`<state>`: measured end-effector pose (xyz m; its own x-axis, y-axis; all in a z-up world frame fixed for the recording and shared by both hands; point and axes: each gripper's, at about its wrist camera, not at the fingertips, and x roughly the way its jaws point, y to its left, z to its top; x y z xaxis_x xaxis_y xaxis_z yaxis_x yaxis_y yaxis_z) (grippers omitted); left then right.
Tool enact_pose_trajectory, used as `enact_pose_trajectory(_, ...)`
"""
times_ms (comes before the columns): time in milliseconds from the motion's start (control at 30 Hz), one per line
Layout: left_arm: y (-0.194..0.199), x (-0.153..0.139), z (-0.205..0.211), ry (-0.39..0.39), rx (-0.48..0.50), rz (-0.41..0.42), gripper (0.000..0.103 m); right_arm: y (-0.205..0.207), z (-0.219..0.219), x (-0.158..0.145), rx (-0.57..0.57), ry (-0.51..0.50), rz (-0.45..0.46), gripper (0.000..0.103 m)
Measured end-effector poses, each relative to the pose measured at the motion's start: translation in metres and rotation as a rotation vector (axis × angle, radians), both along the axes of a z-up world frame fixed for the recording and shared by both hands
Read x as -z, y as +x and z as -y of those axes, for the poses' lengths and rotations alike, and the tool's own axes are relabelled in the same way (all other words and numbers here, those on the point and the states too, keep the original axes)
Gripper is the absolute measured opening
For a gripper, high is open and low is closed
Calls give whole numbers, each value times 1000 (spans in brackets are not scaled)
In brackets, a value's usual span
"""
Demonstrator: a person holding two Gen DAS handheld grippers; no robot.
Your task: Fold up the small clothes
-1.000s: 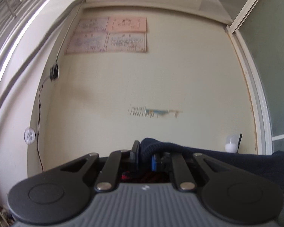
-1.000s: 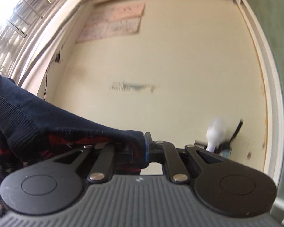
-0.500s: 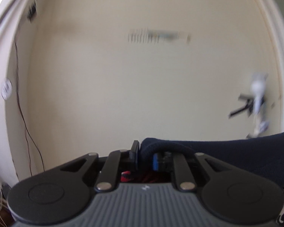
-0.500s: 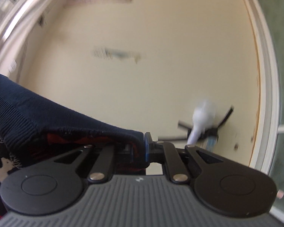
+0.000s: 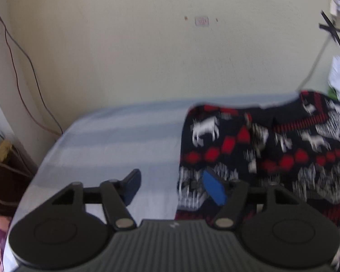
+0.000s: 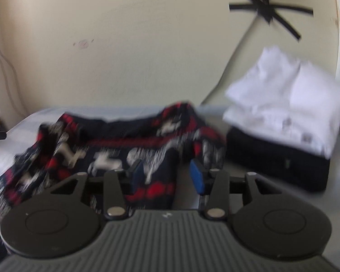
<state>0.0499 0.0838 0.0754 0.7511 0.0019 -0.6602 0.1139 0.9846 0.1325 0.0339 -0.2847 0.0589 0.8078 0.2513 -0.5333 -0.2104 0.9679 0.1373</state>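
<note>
from my feed the left gripper (image 5: pixel 173 189) had its fingers spread over bare striped bedsheet (image 5: pixel 106 149), with open room running left and ahead to the wall (image 5: pixel 147 45). the patterned sweater (image 5: pixel 260 154) lay rumpled just to its right, under one fingertip. the right gripper (image 6: pixel 167 174) also stood spread, with the sweater's (image 6: pixel 115 149) edge between the fingers. a stack of folded clothes (image 6: pixel 281 122) blocked the far right; a narrow bare strip separated it from the sweater.

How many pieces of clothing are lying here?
3 that I can see: a patterned sweater spread out on the left, and on the right a white folded garment stacked on a dark folded one. More may be hidden.
</note>
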Motion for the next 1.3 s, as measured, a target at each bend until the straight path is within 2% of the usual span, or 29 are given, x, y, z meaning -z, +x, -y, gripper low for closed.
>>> enact_pose_trajectory(33, -7, 7, -2, 4, 1, -26, 81, -6, -4, 10, 1, 20, -8, 63)
enact_pose_trajectory(67, -15, 12, -2, 6, 10, -47, 82, -17, -6, 20, -2, 41, -21, 68)
enact_pose_trajectory(133, -30, 26, -1, -2, 36, -86, 82, -30, -13, 31, -14, 96, -56, 69)
enact_pose_trajectory(200, -40, 38, 5, 14, 54, -118, 75, -40, -22, 39, -46, 150, -83, 69)
enact_pose_trajectory(267, -46, 48, 13, 49, 74, -124, 35, -47, -38, 44, -87, 176, -102, 69)
enact_pose_trajectory(300, -49, 48, 16, 52, 85, -104, 21, -50, -45, 49, -107, 185, -109, 69)
enact_pose_trajectory(333, -48, 49, 18, 77, 79, -109, 7, -52, -54, 53, -120, 195, -116, 66)
enact_pose_trajectory(367, -47, 46, 18, 99, 67, -97, 7, -56, -62, 55, -121, 180, -100, 48)
enact_pose_trajectory(400, -47, 42, 16, 142, 43, -64, 6, -59, -71, 55, -117, 125, -61, 26)
enact_pose_trajectory(433, -45, 37, 12, 213, -11, -18, 6, -56, -76, 53, -127, 92, -63, 10)
enact_pose_trajectory(467, -40, 30, 1, 264, -83, 23, 6, -54, -73, 50, -119, 115, -62, 10)
enact_pose_trajectory(500, -33, 25, -13, 279, -158, 40, 6, -51, -66, 44, -120, 144, -51, 10)
enact_pose_trajectory(567, -19, 13, -52, 239, -326, 34, 7, -49, -53, 30, -99, 142, -15, 10)
enact_pose_trajectory(633, -20, 3, -76, 191, -410, 33, 7, -45, -43, 26, -102, 121, -12, 12)
enact_pose_trajectory(700, -37, -5, -72, 174, -364, 68, 9, -41, -40, 22, -100, 78, -26, 17)
enact_pose_trajectory(733, -48, -7, -63, 153, -302, 71, 21, -40, -28, 20, -99, 57, -6, 26)
enact_pose_trajectory(767, -59, -8, -52, 122, -218, 67, 39, -38, -26, 14, -89, 46, 18, 37)
enact_pose_trajectory(833, -87, -8, -23, 62, -31, 65, 55, -26, -18, -4, -96, 72, 61, 42)
enact_pose_trajectory(900, -106, -1, 1, 4, 108, 26, 59, -2, -20, -23, -149, 140, 64, 42)
enact_pose_trajectory(967, -117, 15, 23, -10, 197, -33, 60, 30, -41, -35, -219, 209, 47, 42)
enact_pose_trajectory(1067, -125, 42, 42, 21, 219, -103, 57, 92, -83, -35, -365, 282, -32, 42)
enact_pose_trajectory(1133, -129, 54, 40, -12, 209, -146, 53, 135, -119, -23, -404, 277, -106, 42)
enact_pose_trajectory(1200, -136, 57, 37, -77, 218, -143, 29, 177, -158, -4, -430, 239, -177, 42)
enact_pose_trajectory(1233, -139, 54, 35, -115, 232, -152, 8, 196, -174, 6, -428, 214, -212, 42)
enact_pose_trajectory(1300, -145, 51, 34, -117, 210, -149, 8, 232, -204, 32, -418, 172, -316, 41)
